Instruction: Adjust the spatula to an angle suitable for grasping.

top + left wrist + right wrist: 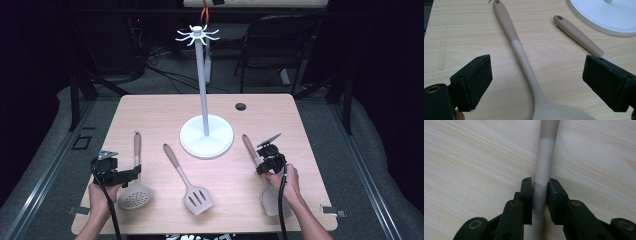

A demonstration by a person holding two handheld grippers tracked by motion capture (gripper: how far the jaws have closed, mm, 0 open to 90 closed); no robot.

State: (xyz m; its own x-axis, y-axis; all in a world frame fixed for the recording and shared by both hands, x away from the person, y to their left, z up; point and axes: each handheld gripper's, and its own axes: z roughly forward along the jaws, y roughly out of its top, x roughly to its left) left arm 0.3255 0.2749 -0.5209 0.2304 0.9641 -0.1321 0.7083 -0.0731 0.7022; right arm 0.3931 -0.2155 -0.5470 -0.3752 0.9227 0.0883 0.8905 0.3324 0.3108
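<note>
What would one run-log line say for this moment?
right claw: shut on spatula handle | left claw: open over skimmer handle | rack: bare

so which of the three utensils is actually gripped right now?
The plain spatula at the right: the right gripper has its jaws shut on its handle. The skimmer and the slotted turner lie free.

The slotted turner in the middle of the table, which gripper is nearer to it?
Left. The left gripper sits beside the slotted turner, over the skimmer. The right gripper is farther off, shut on the spatula.
</note>
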